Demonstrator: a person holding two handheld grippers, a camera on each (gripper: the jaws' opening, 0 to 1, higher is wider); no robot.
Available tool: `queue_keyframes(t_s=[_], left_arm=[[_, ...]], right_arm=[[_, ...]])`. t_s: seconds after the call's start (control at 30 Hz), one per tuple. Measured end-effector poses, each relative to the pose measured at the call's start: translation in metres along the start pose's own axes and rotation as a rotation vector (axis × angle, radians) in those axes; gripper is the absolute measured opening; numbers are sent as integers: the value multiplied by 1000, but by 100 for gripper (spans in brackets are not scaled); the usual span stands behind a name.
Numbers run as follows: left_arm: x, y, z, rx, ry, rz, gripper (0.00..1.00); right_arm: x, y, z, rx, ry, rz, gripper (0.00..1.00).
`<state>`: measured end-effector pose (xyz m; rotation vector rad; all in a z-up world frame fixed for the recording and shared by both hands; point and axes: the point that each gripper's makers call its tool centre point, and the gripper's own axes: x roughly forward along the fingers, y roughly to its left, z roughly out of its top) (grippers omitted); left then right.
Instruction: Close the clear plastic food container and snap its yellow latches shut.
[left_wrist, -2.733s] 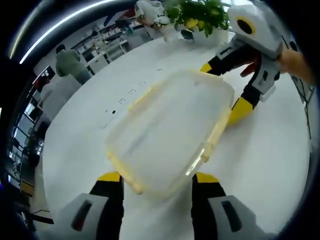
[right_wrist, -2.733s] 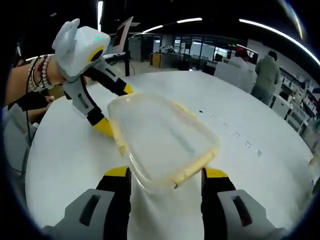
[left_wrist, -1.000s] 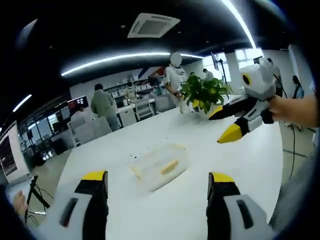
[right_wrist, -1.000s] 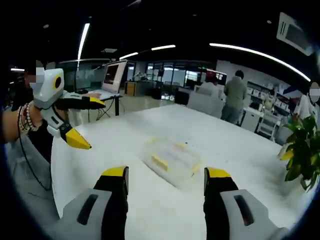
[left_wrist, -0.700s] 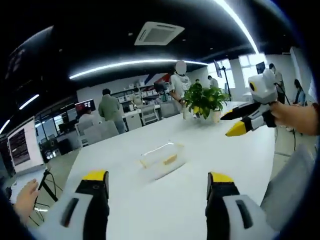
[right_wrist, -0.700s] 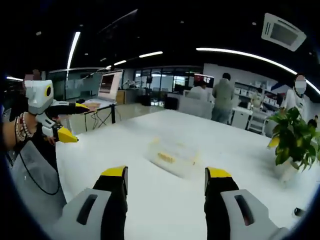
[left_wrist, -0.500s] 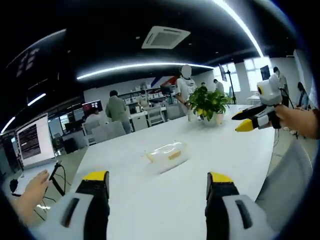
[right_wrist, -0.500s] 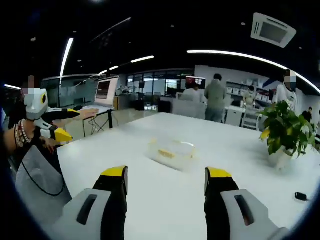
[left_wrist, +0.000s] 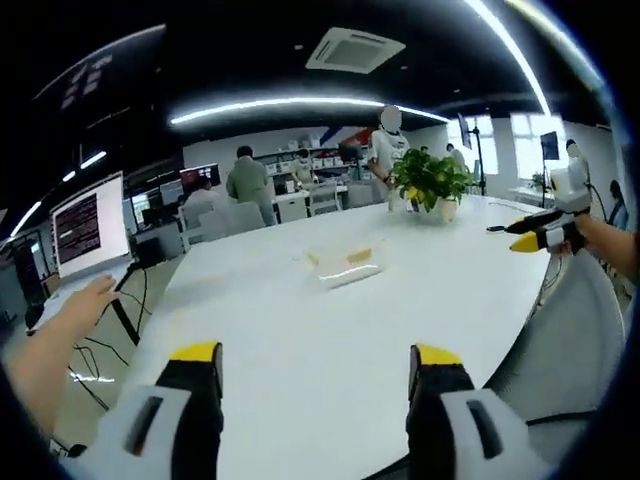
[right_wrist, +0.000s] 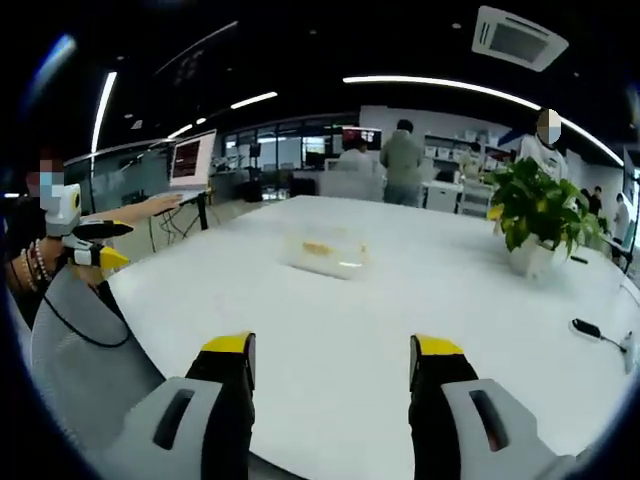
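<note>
1. Two grippers were in my hands, both held off the white table (left_wrist: 300, 330) and well apart from the clear plastic food container (left_wrist: 343, 268).
2. At the left edge of the left gripper view, a bare hand (left_wrist: 85, 305) on an outstretched forearm reached toward a monitor (left_wrist: 88, 225).
3. My left gripper (left_wrist: 312, 372) was level and pointed across the table, its yellow-tipped jaws spread wide with nothing between them.
4. Beyond those jaws the container lay near the middle of the table, lid down, with a yellow latch (left_wrist: 358, 256) showing on its side; whether it was snapped I could not tell.
5. Past the container stood a potted plant (left_wrist: 430, 182) near the far edge.
6. At the right of that view my right gripper (left_wrist: 540, 232) was held out level over the table's rim, its jaws seemingly close together.
7. In the right gripper view my left gripper (right_wrist: 98, 245) showed at the far left, at my beaded wrist (right_wrist: 36, 265).
8. My right gripper (right_wrist: 332, 372) had its jaws wide and empty, aimed at the container (right_wrist: 325, 252).
9. A small black object (right_wrist: 588, 329) with a cord lay on the table at the right.
</note>
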<state>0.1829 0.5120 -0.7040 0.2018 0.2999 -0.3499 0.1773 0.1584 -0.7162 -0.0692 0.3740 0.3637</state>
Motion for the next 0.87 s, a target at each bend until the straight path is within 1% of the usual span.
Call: queue_keyframes(t_s=[0.07, 0.1, 0.17, 0.2, 0.23, 0.3, 0.37, 0.4, 0.43, 0.47, 0.5, 0.53, 0.57, 0.67, 0.73, 0.8, 0.87], left_arm=[[0, 1, -7, 10, 11, -5, 72], [-1, 0, -11, 0, 24, -15, 72], [-2, -4, -17, -20, 23, -37, 72], [-2, -4, -19, -21, 24, -38, 72], [-3, -5, -22, -19, 27, -40, 72], [-3, -6, -28, -16, 44, -40, 72], [-4, -6, -35, -21, 58, -47, 71], [-5, -6, -33, -67, 49, -50, 70], [-4, -7, -28, -76, 15, -58, 70], [-4, -10, -25, -75, -4, -79, 70], [-3, -15, -26, -84, -3, -111, 70], [-2, -16, -30, -99, 21, -120, 70], [-2, -15, -31, -99, 26, -118, 70], [-2, -17, -29, -89, 16, -124, 70], [-2, -19, -30, -97, 20, -135, 71], [-1, -19, -33, -106, 36, -143, 69], [-1, -20, -32, -111, 32, -150, 69]], right_arm=[[2, 5, -7, 4, 13, 1, 59], [3, 8, -12, 9, 20, 1, 59], [5, 12, -21, -8, 46, -3, 58], [4, 12, -22, -15, 51, -7, 58], [3, 10, -23, -6, 54, -9, 57], [2, 6, -20, 40, 29, -23, 57], [2, 6, -21, 57, 23, -21, 58], [4, 7, -25, 56, 30, -19, 58], [4, 7, -26, 58, 35, -17, 58], [4, 7, -28, 64, 42, -13, 58], [6, 7, -31, 82, 52, -7, 59], [7, 6, -31, 90, 52, -6, 60], [7, 7, -32, 99, 55, -1, 60], [7, 10, -32, 110, 55, 18, 61], [8, 10, -36, 120, 73, 23, 61], [9, 13, -36, 117, 78, 39, 61], [10, 16, -40, 113, 105, 52, 60]])
